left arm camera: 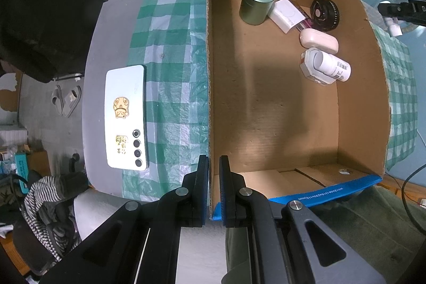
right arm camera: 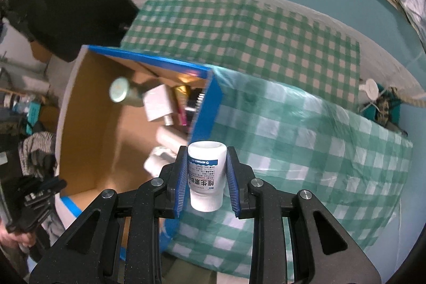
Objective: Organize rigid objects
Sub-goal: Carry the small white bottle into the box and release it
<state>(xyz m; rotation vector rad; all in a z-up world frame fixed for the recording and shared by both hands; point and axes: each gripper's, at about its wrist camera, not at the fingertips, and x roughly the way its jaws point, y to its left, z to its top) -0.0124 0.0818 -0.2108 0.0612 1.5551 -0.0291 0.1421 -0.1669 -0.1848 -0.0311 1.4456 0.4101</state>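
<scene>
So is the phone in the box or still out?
Out. The phone lies on the table, left of the cardboard box wall.

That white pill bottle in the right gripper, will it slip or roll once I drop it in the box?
The white pill bottle looks like smooth rigid plastic, so it may slip a little. It is round, so it will probably roll on the cardboard box floor. It seems light and unlikely to break.

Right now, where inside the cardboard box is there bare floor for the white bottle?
The brown cardboard box has bare floor in its near half, towards the left gripper. The far corner is crowded: green round tin, pink oval case, lying white pill bottle.
</scene>
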